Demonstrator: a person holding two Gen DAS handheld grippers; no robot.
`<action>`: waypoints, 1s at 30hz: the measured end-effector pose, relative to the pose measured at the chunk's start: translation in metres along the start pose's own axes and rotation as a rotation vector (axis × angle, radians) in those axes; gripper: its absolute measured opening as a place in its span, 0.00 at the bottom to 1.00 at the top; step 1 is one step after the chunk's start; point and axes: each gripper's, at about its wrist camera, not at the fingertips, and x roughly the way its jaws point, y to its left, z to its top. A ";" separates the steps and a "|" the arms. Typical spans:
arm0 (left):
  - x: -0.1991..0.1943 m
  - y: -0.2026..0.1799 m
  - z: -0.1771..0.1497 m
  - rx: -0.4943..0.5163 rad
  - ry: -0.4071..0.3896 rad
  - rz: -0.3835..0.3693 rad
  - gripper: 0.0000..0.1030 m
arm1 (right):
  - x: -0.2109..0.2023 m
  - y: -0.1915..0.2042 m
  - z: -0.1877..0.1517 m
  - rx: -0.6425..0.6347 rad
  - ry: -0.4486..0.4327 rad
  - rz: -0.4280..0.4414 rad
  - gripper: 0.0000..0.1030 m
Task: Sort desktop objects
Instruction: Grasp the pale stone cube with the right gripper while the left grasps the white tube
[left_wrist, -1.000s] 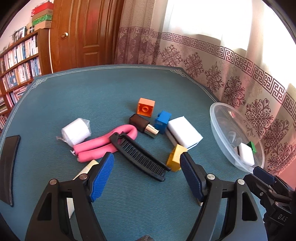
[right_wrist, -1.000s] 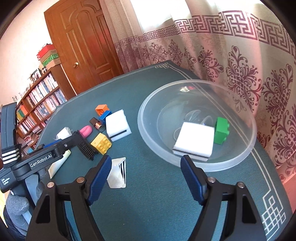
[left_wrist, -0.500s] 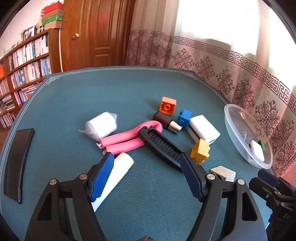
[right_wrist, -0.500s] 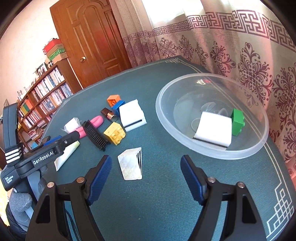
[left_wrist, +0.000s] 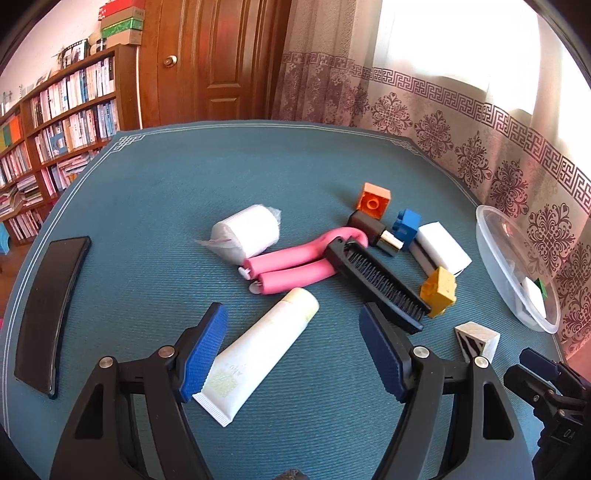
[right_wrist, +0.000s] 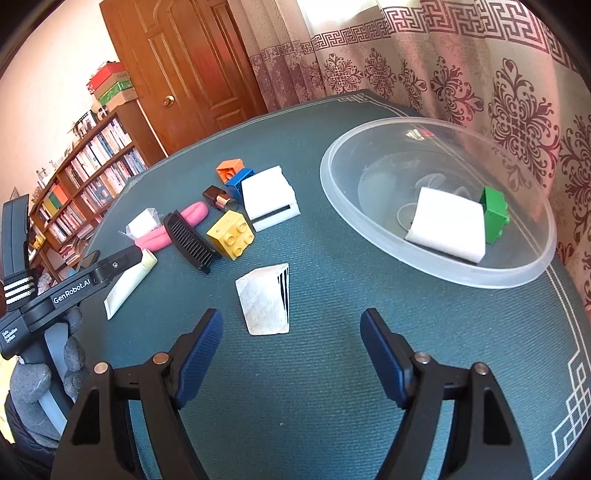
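Left gripper: jaws spread wide and holding nothing, poised low over the cream squeeze tube, which lies slanted at lower centre of the left wrist view with its crimped end beside the left blue pad. Beyond it, at mid-frame, lie the folded pink foam roller, the black plastic comb crossing it, and a wrapped white paper roll. Further right: yellow toy brick, white sponge block, blue toy brick, orange toy brick, a small dark tube with metal end. A flat black case lies apart at the left edge.

Right gripper: jaws likewise wide apart and empty, the white striped wedge block lying on the teal tablecloth just ahead of and between the fingertips. The clear plastic bowl fills the right of this view; it already contains a second white sponge and a green toy brick.

Step in hand, as judged: sorting is partly done, and each gripper appears lined up for a fresh pick. The right hand's next move would call for advancing, straddling the wedge and closing on its flat faces, as its sloped sides may slip, before carrying it to the bowl.
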 end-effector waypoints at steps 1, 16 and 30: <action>0.001 0.003 0.000 -0.006 0.007 0.002 0.75 | 0.001 0.000 0.000 0.001 0.002 0.000 0.78; 0.006 0.028 -0.005 -0.016 0.050 0.036 0.75 | 0.014 0.013 0.007 -0.017 0.020 0.016 0.78; 0.025 0.012 -0.004 0.112 0.100 0.063 0.75 | 0.028 0.021 0.010 -0.034 0.053 0.011 0.78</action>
